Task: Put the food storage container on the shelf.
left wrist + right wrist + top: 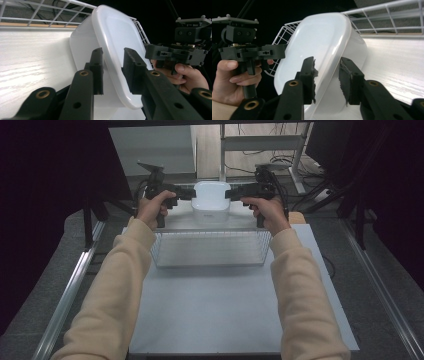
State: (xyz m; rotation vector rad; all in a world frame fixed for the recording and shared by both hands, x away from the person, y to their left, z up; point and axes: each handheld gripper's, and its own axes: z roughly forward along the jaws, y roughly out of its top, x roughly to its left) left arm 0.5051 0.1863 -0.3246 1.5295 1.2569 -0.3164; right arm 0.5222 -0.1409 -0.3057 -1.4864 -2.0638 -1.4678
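A person in two cream sleeves leans over one pale grey tabletop (pixel 220 315), a black two-jaw gripper in each hand. Just past the bare near half of the table sits one white wire basket (pixel 210 251), long and shallow. Beyond its far rim, the left gripper (pixel 187 194) and the right gripper (pixel 234 195) meet from opposite sides on one white plastic tub (pixel 212 202) with rounded corners, held raised above the basket's far edge. In the left gripper view, the two jaws straddle the tub's (pixel 117 42) rim with a gap showing at each pad, so whether they pinch it cannot be told. The right gripper view shows the same: two jaws either side of the rim (pixel 325 47), daylight between pad and plastic, grasp uncertain. Each view also catches the opposite hand (pixel 186 76) (pixel 230 80) wrapped round its handle. One desk frame and loose cables lie on the floor behind.
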